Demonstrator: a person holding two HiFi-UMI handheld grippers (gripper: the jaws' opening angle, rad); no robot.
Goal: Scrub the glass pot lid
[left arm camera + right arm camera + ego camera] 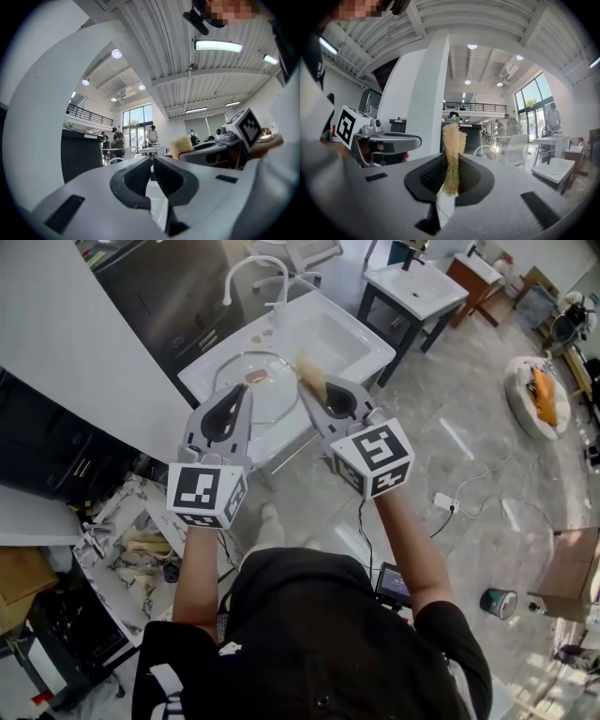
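The glass pot lid [269,399] lies flat on the white counter beside the sink basin [328,334], its brown knob [256,376] facing up. My right gripper [311,395] is shut on a yellow sponge [311,373], which sticks out past the fingertips over the lid's right edge. The right gripper view shows the sponge [452,145] pinched thin between the jaws [451,176]. My left gripper [246,395] hovers over the lid's near side, shut with nothing in it; its pads [140,176] nearly meet. Both grippers point level, side by side. In the left gripper view the sponge [180,146] shows to the right.
A curved faucet [253,268] stands behind the basin. A second white washstand [412,287] is at the back right. On the floor lie a power strip [443,502], a round pet bed [534,395] and a can [499,603]. A cluttered marble shelf [131,549] is lower left.
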